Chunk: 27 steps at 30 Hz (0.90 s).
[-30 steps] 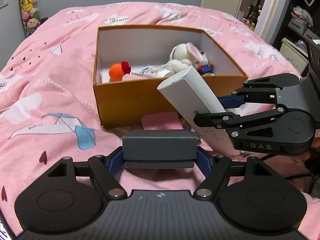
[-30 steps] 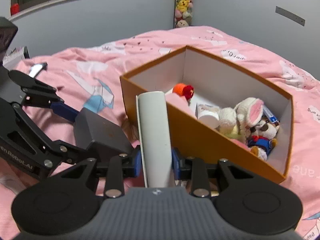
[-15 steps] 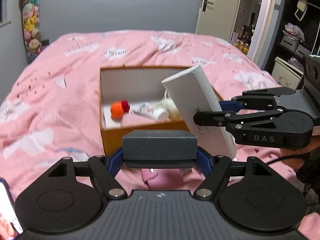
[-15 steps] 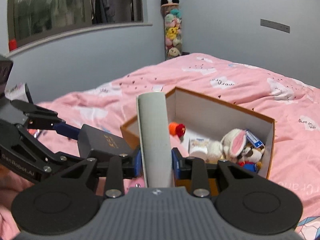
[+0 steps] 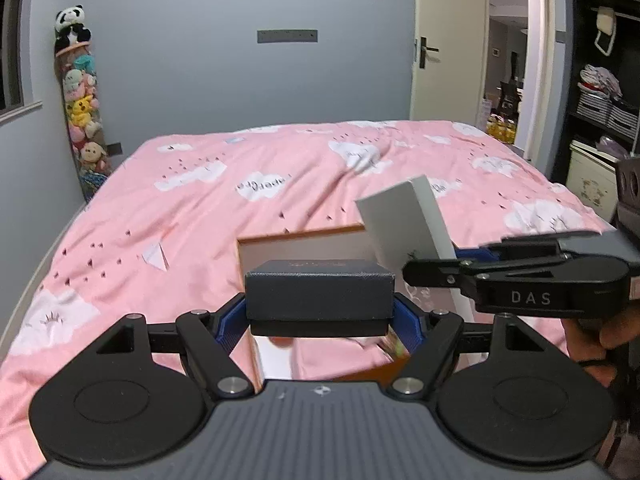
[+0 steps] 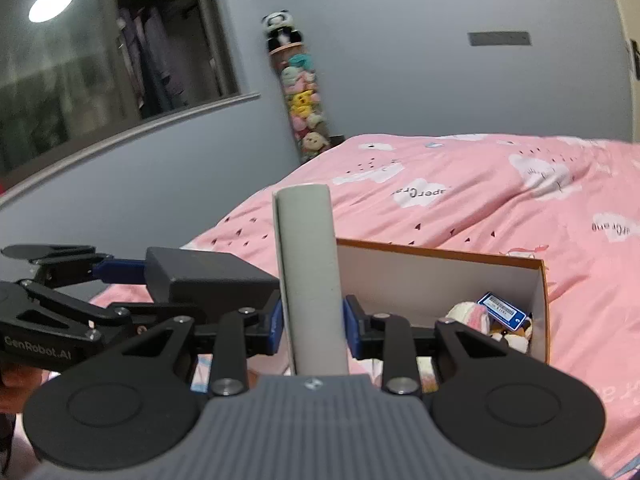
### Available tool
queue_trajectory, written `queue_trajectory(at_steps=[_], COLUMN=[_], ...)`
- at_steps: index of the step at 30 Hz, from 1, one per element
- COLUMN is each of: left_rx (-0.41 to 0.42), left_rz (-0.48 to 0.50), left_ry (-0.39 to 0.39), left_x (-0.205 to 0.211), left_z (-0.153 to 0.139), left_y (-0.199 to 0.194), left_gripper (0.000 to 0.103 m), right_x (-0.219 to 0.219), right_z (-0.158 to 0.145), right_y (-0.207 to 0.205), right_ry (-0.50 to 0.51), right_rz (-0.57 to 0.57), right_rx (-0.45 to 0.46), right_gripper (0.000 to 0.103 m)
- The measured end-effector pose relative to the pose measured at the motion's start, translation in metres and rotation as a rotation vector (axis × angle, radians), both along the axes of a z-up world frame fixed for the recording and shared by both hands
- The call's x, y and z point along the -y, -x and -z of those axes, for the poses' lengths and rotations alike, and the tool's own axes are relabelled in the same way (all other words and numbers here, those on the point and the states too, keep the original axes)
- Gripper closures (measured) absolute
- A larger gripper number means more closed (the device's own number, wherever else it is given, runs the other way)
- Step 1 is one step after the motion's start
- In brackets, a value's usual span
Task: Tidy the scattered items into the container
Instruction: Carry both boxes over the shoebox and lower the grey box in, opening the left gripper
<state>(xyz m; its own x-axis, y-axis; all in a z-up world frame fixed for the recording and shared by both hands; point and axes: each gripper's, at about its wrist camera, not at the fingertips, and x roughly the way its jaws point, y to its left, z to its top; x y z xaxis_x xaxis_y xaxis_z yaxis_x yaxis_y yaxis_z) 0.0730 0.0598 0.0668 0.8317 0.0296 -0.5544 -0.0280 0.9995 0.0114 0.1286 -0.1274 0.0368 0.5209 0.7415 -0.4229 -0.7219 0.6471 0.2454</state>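
My left gripper (image 5: pixel 319 318) is shut on a dark grey box (image 5: pixel 319 296), held above the near edge of the orange cardboard box (image 5: pixel 296 236). The right gripper (image 6: pixel 311 322) is shut on a flat white box (image 6: pixel 310 276) that stands upright between its blue pads. In the left wrist view that white box (image 5: pixel 402 226) tilts up at the right, over the orange box. In the right wrist view the orange box (image 6: pixel 440 254) lies just ahead, holding a plush toy (image 6: pixel 470 316) and a small blue carton (image 6: pixel 502 310). The dark grey box (image 6: pixel 200 280) hangs to its left.
A pink bedspread (image 5: pixel 280 184) with cloud prints covers the bed under everything. A tall tube of plush toys (image 5: pixel 82 108) stands against the grey wall at the bed's far left corner. A doorway (image 5: pixel 516 60) and dark shelves (image 5: pixel 604 80) lie to the right. A hand (image 5: pixel 600 332) holds the right gripper.
Both grippers have risen and tipped upward with their boxes, so the orange box has dropped low in both views and more of the wall shows.
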Motion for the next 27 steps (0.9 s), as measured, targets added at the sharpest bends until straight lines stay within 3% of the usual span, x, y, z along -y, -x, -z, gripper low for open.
queue_trajectory(at_steps=[5,9,18,27], left_rx=[0.018,-0.025,-0.151,-0.21], left_rz=[-0.03,-0.029,-0.021,-0.014], left_ry=[-0.026,-0.053,-0.181,-0.276], left_x=[-0.007,-0.01,0.007,0.016], left_z=[0.002,0.019,0.073,0.102], left_y=[-0.024,-0.05,-0.076,-0.086], left_gripper=[0.016,0.016,0.016,0.016], right_x=[-0.004,-0.008,-0.021,-0.034], right_z=[0.007,0.019,0.051,0.083], right_y=[-0.025,-0.046,-0.072,-0.096], right_ry=[-0.054,-0.093,-0.077,-0.036], right_rz=[0.07,0.084,0.137,0.173], right_rx=[-0.051,-0.122,-0.199,-0.291], right_gripper=[0.07,0.07,0.071,0.071])
